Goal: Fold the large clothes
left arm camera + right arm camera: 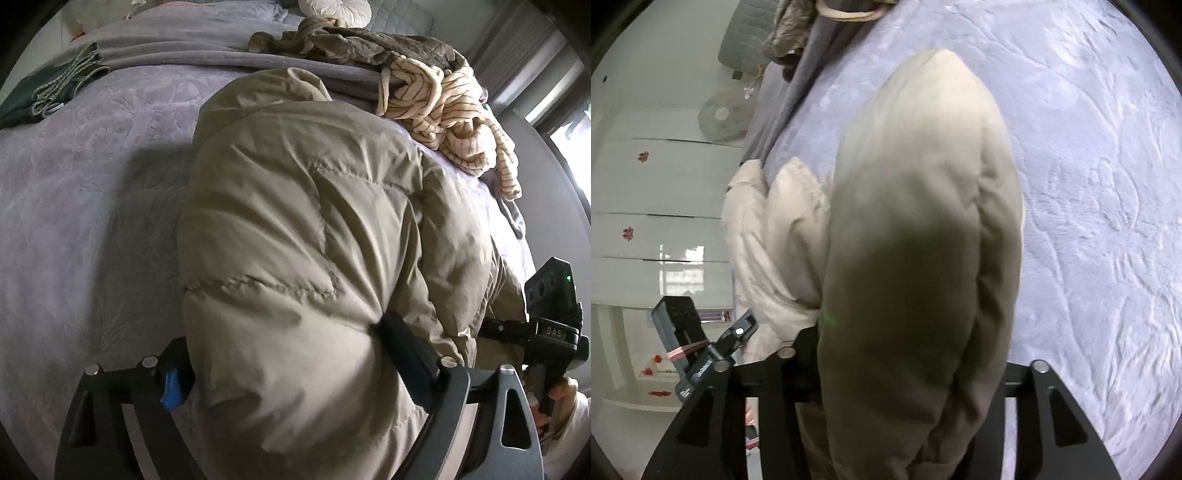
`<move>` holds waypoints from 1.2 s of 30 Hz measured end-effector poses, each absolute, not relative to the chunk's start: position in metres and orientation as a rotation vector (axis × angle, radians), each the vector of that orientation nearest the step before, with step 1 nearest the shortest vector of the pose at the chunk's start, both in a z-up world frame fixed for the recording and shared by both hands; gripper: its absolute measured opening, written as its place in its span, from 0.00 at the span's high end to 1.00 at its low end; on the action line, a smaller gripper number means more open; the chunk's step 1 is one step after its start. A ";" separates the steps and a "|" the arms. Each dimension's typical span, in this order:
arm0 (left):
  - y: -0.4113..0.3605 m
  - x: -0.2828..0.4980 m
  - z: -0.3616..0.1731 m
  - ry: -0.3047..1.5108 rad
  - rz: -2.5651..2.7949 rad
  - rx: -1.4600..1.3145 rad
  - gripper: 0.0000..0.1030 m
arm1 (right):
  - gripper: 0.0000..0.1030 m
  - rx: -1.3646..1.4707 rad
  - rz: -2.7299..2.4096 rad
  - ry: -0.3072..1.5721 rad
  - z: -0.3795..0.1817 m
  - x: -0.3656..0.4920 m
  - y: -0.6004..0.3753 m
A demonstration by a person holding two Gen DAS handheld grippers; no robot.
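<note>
A puffy beige jacket [295, 206] lies lengthwise on the lilac bedspread [74, 221]. In the left wrist view its near end bulges between the fingers of my left gripper [286, 362]. The blue-padded finger [173, 384] touches one side and the other finger dents the fabric, so the jaws stand wide and shut on it. In the right wrist view a thick fold of the jacket [916, 221] fills my right gripper [905, 365] and hides both fingertips. The right gripper's body [546, 332], in a person's hand, shows at the far right, level with the left one.
A cream striped garment [443, 110] and an olive quilted one [351, 44] are heaped at the head of the bed. A folded green cloth [48, 92] lies far left. A white wardrobe [646, 221] and a fan [724, 114] stand beside the bed.
</note>
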State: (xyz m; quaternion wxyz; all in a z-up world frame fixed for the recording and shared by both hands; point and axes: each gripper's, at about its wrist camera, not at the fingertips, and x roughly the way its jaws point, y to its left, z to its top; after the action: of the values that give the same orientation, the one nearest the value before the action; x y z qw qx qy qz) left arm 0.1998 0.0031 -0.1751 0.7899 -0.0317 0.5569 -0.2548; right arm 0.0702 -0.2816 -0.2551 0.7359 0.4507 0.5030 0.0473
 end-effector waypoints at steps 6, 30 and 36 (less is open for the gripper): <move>0.019 0.183 -0.147 1.138 -0.491 -0.009 0.10 | 0.34 0.964 -0.014 1.125 -0.228 0.058 -0.295; 0.038 0.086 -0.158 1.168 -0.468 0.074 0.10 | 0.86 0.521 -0.148 1.177 -0.212 0.008 -0.206; 0.042 0.083 -0.148 1.201 -0.434 0.068 0.10 | 0.86 0.568 -0.158 1.195 -0.213 -0.003 -0.216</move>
State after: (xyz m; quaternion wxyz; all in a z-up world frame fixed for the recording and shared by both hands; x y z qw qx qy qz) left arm 0.0833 0.0424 -0.1480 0.8023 0.0320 0.5605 -0.2027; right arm -0.0028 -0.2162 -0.2127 0.7862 0.2634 0.5541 -0.0734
